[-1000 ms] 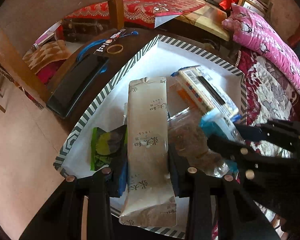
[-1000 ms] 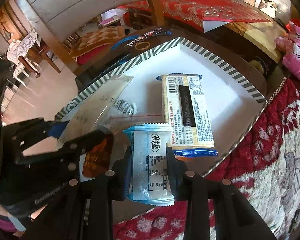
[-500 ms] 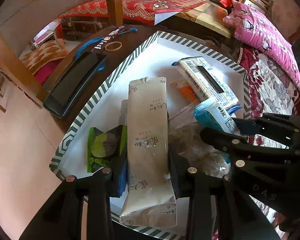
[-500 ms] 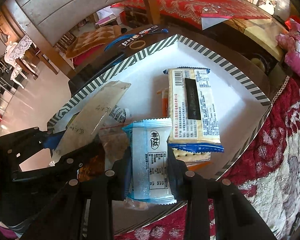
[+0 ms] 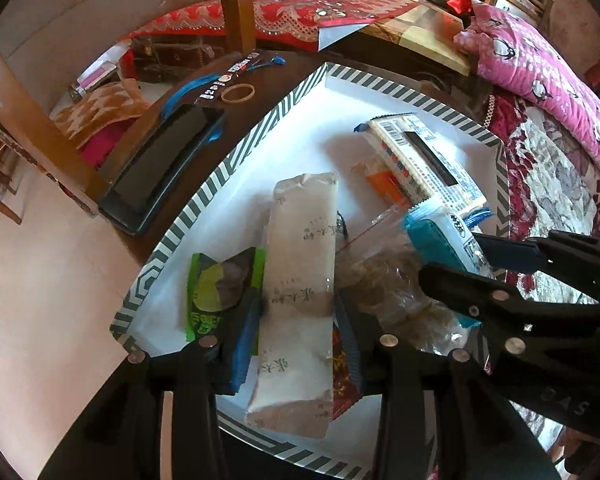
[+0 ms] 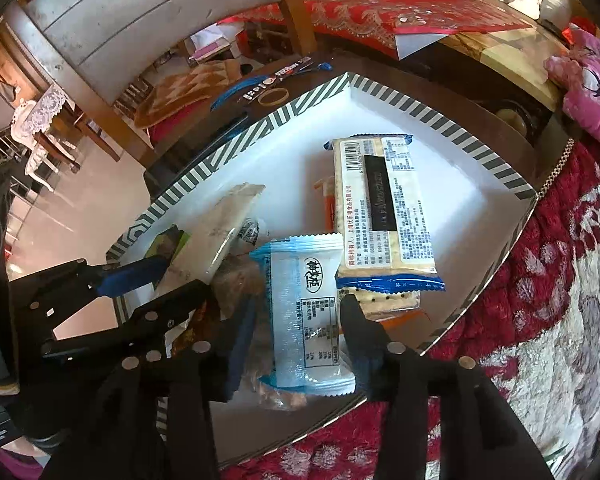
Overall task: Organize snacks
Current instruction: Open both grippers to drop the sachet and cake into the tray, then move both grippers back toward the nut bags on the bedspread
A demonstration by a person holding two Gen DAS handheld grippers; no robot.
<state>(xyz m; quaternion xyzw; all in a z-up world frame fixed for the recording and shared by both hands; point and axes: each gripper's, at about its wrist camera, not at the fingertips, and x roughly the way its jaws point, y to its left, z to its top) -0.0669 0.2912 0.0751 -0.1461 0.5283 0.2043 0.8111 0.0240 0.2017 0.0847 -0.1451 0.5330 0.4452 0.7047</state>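
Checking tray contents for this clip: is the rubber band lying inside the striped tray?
No, the rubber band lies on the dark table outside the striped tray, beyond its rim.

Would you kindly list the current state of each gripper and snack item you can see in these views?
left gripper: shut on the long beige packet
right gripper: shut on the blue-white packet
cracker pack: lying flat in the tray, label side up
green packet: lying flat in the tray, beside the left gripper
clear bag: lying crumpled between the two held packets
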